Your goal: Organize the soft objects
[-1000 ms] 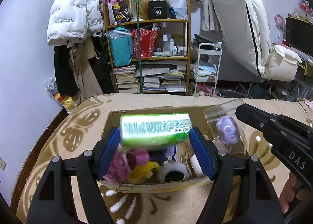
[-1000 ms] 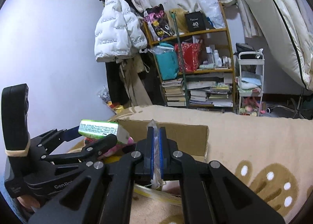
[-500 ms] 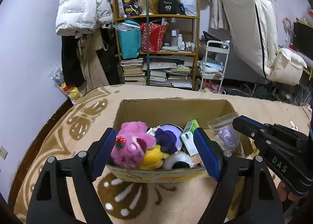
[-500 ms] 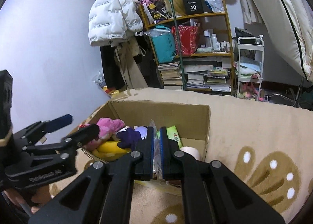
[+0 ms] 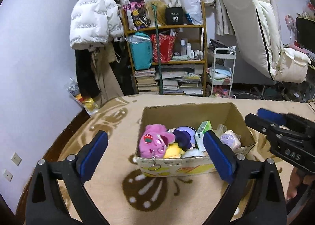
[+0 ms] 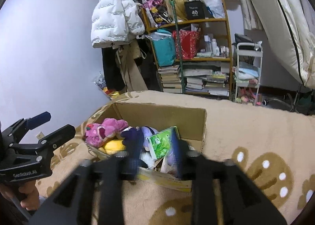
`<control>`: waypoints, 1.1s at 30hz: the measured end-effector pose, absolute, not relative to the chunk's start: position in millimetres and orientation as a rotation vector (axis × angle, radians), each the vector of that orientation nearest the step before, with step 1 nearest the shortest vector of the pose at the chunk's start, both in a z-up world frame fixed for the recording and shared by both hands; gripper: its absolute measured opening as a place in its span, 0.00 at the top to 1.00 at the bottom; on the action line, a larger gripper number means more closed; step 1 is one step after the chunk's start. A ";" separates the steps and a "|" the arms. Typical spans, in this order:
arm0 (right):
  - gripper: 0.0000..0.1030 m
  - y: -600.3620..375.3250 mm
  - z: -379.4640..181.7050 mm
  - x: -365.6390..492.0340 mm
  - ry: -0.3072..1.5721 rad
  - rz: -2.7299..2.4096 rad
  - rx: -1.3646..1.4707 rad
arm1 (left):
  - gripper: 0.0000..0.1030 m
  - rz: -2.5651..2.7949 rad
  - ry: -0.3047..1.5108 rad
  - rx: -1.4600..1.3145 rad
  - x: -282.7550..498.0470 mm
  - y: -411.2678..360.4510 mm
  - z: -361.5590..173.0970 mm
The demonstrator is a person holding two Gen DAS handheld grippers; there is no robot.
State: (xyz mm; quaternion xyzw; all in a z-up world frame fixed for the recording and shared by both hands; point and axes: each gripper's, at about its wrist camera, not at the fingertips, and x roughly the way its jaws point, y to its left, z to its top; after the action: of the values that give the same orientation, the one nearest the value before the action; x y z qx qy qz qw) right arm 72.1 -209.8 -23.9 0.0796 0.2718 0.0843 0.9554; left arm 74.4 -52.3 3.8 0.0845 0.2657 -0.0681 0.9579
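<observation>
A cardboard box (image 5: 189, 110) stands on the beige blanket and also shows in the right wrist view (image 6: 163, 114). In it lie a pink plush (image 5: 154, 143), a yellow plush (image 5: 173, 152), a dark purple plush (image 5: 185, 136), a green tissue pack (image 5: 202, 132) and a bagged lilac plush (image 5: 228, 139). My left gripper (image 5: 155, 155) is open and empty, just in front of the box. My right gripper (image 6: 155, 156) is open and blurred, at the box's near edge, with the bagged plush (image 6: 170, 158) below it.
A beige blanket (image 5: 157, 191) with brown patterns covers the surface. Behind it stand a wooden shelf (image 5: 167, 57) full of books and bags, a white cart (image 5: 222, 71), a hanging white jacket (image 5: 94, 18) and a leaning mattress (image 5: 259, 28).
My left gripper let the green tissue pack go into the box and pulled back. My right gripper opened and let the bagged lilac plush go into the box.
</observation>
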 end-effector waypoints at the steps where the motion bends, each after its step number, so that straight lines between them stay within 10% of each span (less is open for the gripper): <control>1: 0.48 -207.6 -17.9 65.6 0.536 0.166 0.140 | 0.01 -0.137 0.532 0.172 70.6 -51.1 7.0; 14: 0.01 -196.7 44.3 5.2 0.410 0.151 0.097 | 0.01 -0.118 0.435 0.200 5.0 -34.4 47.3; 33: 0.00 -199.9 43.7 -43.9 0.347 0.086 0.082 | 0.01 -0.080 0.393 0.142 -28.9 -5.3 35.8</control>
State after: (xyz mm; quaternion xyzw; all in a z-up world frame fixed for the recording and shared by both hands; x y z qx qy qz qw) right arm -43.9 -199.9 43.7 0.0407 0.1723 0.0427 0.9833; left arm -28.9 -5.3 35.8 0.0706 0.1948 -0.0395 0.9775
